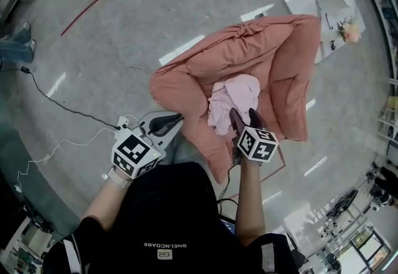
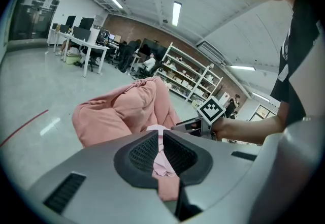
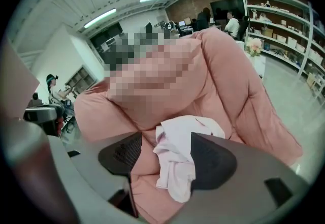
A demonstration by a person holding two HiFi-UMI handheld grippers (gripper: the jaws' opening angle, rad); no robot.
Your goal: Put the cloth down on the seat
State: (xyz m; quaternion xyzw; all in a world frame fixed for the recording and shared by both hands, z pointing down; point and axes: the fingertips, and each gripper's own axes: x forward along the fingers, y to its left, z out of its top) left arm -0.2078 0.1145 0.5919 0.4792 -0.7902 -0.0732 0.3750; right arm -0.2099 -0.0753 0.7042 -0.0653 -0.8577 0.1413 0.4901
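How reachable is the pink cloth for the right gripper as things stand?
Likely yes: the right gripper hovers open right above the cloth lying on the seat, with nothing in between.

The cloth (image 1: pixel 233 102) is a small, pale pink piece, crumpled into a loose heap with folds and one end trailing toward the near edge. It lies free in the hollow of the seat (image 1: pixel 264 49), a plump, salmon-pink padded chair on the floor, whose thick back rises on the far side and whose arms bulge left and right of the heap.
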